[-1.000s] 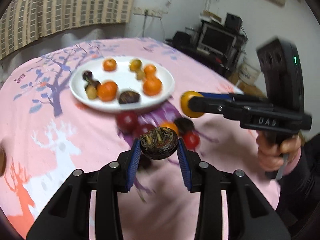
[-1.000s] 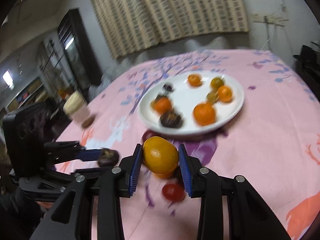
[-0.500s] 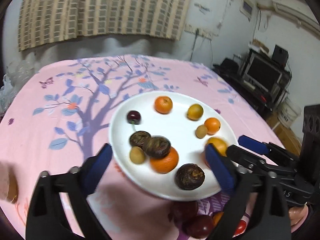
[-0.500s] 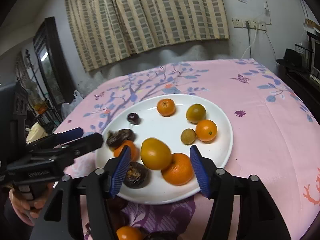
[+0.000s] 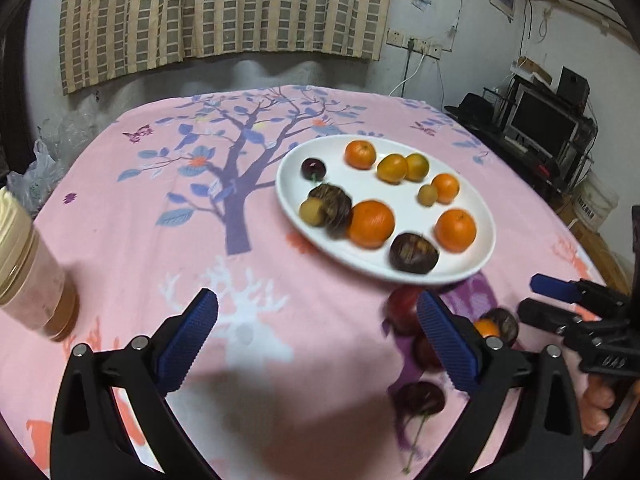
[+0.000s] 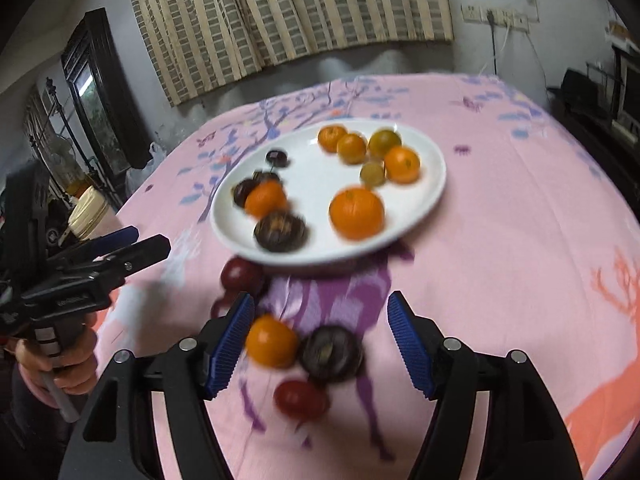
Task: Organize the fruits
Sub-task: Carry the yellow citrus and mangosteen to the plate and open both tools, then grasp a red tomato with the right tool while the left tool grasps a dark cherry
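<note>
A white plate [image 5: 486,248] [image 6: 434,188] holds several oranges, dark passion fruits and small fruits. Loose fruit lies on the pink cloth in front of it: an orange [image 6: 271,340], a dark passion fruit [image 6: 331,354], a red cherry tomato [image 6: 301,399] and a red plum [image 6: 241,276]. In the left wrist view a plum [image 5: 404,308] and a cherry [image 5: 420,400] lie near my right finger. My left gripper [image 5: 318,344] is open and empty, back from the plate. My right gripper [image 6: 322,346] is open and empty above the loose orange and passion fruit.
A jar with a cream lid [image 5: 24,272] stands at the table's left edge. The pink tree-print tablecloth [image 5: 200,184] covers the round table. A TV stand and electronics [image 5: 548,128] stand at the right. A dark cabinet [image 6: 100,96] stands behind on the left.
Both grippers opened, left their fruit on the plate, and have pulled back toward me. The right gripper now hangs over the loose fruit in front of the plate.
</note>
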`<state>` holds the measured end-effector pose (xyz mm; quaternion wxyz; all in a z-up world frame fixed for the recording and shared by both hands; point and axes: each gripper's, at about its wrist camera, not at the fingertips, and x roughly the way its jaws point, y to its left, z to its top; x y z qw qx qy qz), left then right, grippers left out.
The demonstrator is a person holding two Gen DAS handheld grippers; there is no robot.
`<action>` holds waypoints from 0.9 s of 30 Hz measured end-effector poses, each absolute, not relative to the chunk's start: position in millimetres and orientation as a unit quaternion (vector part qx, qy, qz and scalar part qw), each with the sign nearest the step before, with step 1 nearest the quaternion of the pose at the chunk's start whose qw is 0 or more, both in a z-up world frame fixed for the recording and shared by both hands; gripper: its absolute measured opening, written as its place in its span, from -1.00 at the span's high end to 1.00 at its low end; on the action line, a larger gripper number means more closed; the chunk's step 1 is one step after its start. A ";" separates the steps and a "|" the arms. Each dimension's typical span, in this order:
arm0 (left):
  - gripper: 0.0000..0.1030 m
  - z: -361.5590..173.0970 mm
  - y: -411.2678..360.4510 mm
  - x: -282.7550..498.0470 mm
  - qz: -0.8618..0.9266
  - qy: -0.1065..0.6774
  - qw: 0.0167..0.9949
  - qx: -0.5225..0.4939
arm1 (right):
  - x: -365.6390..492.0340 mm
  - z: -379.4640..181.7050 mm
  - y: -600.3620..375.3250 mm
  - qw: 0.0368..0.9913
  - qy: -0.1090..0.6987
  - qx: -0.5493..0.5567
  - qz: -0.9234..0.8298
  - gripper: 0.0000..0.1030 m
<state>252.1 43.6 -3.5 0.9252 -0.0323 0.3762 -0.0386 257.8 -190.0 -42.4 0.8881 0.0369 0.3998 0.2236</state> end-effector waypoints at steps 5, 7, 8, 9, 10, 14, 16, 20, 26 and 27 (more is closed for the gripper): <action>-0.90 -16.1 52.1 235.7 -0.030 0.394 0.918 -0.030 | 230.5 -46.3 -183.0 0.902 0.388 -0.019 0.187 -0.36; -0.90 -16.3 55.5 233.3 -0.030 0.395 0.917 -0.039 | 227.6 -49.3 -182.5 0.898 0.396 -0.019 0.190 -0.36; -0.90 -16.2 56.8 231.8 -0.030 0.394 0.917 -0.043 | 228.0 -51.7 -182.9 0.893 0.405 -0.016 0.195 -0.36; -0.90 -16.3 57.7 230.8 -0.029 0.394 0.918 -0.045 | 227.8 -54.3 -182.8 0.888 0.414 -0.012 0.199 -0.36; -0.90 -16.1 58.0 230.0 -0.028 0.394 0.918 -0.045 | 227.3 -57.8 -182.1 0.882 0.424 -0.010 0.204 -0.35; -0.90 -17.4 57.0 227.7 -0.026 0.397 0.917 -0.043 | 224.4 -64.3 -174.0 0.874 0.438 -0.030 0.211 -0.17; -0.90 -17.5 56.7 226.5 -0.028 0.397 0.917 -0.043 | 223.1 -66.7 -169.9 0.873 0.440 -0.043 0.207 -0.14; -0.90 -17.0 55.6 224.8 -0.026 0.395 0.918 -0.042 | 224.0 -72.5 -167.5 0.866 0.453 -0.051 0.205 0.07; -0.90 -16.4 55.8 224.8 -0.028 0.396 0.917 -0.043 | 223.5 -73.8 -165.0 0.865 0.454 -0.056 0.208 0.15; -0.90 -16.5 55.7 224.9 -0.028 0.396 0.917 -0.042 | 223.8 -74.1 -165.0 0.865 0.454 -0.057 0.207 0.19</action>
